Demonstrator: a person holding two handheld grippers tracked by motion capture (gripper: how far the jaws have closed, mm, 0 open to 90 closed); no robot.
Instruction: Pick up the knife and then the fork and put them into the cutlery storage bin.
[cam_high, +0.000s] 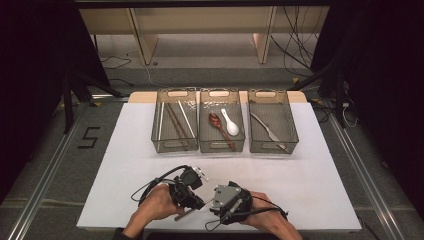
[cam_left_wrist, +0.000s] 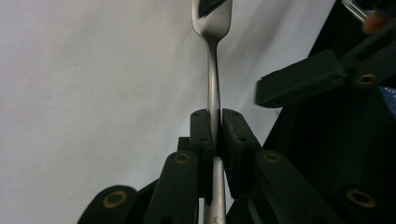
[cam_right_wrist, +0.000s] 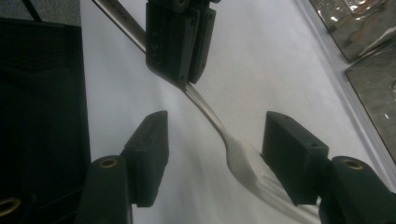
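High view: black "5" (cam_high: 88, 137) on floor beside table (cam_high: 125, 150)

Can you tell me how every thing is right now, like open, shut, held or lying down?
Left tool: shut on the fork's handle.
Right tool: open, jaws on either side of the fork.
Fork: held off the table.
Chopsticks: lying in the left basket.
Two spoons: lying in the middle basket.
Knife: lying in the right basket.

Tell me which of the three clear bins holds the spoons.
The middle clear bin: it holds a brown wooden spoon and a white ceramic spoon, unlike its neighbours.
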